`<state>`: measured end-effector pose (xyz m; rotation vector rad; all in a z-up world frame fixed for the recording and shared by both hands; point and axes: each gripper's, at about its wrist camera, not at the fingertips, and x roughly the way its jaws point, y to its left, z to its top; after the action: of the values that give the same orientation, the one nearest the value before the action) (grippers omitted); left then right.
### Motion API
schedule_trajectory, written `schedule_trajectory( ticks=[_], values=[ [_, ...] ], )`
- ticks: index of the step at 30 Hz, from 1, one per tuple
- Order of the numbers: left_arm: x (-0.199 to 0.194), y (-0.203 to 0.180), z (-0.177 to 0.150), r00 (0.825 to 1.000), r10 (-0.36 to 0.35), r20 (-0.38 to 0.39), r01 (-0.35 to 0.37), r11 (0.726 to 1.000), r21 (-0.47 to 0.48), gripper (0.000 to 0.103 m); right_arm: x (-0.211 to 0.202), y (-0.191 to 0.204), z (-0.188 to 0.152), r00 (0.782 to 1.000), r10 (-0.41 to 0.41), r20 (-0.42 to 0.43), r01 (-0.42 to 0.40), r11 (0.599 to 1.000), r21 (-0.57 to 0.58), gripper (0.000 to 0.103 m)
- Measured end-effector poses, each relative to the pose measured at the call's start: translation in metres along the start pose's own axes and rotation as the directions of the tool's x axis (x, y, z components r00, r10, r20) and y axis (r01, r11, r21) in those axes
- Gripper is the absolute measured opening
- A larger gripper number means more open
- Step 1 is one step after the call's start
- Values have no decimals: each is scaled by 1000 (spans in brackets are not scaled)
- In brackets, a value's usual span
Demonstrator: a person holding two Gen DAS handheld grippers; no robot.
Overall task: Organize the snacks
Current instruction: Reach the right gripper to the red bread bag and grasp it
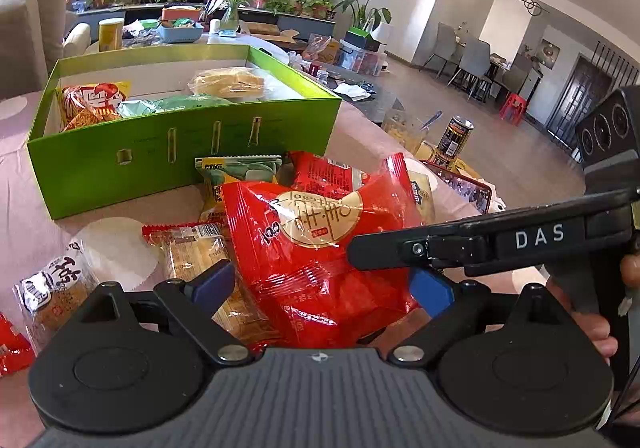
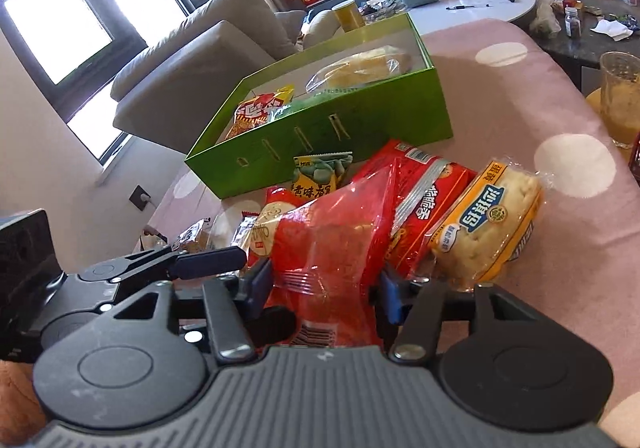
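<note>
A red snack bag [image 1: 312, 248] with a gold round label stands on the pink dotted tablecloth, in front of the green box [image 1: 180, 160]. My left gripper [image 1: 324, 284] is open, its blue pads either side of the bag's lower part. My right gripper [image 2: 324, 280] is shut on the same red snack bag [image 2: 332, 240], the pads creasing its film. One of the right gripper's fingers [image 1: 376, 248] reaches in from the right over the bag. The green box [image 2: 360, 120] holds an orange-red packet [image 1: 92, 100], a green packet [image 1: 172, 104] and wrapped bread [image 1: 228, 82].
Loose snacks surround the bag: a yellow biscuit pack [image 2: 488, 232], a red cracker pack [image 2: 424, 188], a green-and-yellow pea packet [image 1: 236, 172], a clear-wrapped cake [image 1: 192, 252] and a white packet [image 1: 52, 288]. A glass cup [image 2: 620, 100] and a can [image 1: 456, 140] stand at the table's right edge.
</note>
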<state>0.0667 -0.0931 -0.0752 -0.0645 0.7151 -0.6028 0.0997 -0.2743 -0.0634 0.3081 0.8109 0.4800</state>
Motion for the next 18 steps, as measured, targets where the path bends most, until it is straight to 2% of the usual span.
schedule_trajectory(
  ticks=[4, 11, 18],
  values=[
    [5, -2, -1, 1000, 1, 7, -1, 1000, 9, 101, 2, 2, 1, 1000, -1, -10, 1, 1000, -6, 61],
    [2, -6, 0, 1000, -17, 5, 17, 1000, -4, 101, -2, 13, 0, 999, -33, 6, 33, 998, -56, 60],
    [8, -21, -6, 998, -45, -43, 48, 997, 63, 101, -18, 8, -9, 995, -99, -17, 98, 993, -68, 62]
  ],
)
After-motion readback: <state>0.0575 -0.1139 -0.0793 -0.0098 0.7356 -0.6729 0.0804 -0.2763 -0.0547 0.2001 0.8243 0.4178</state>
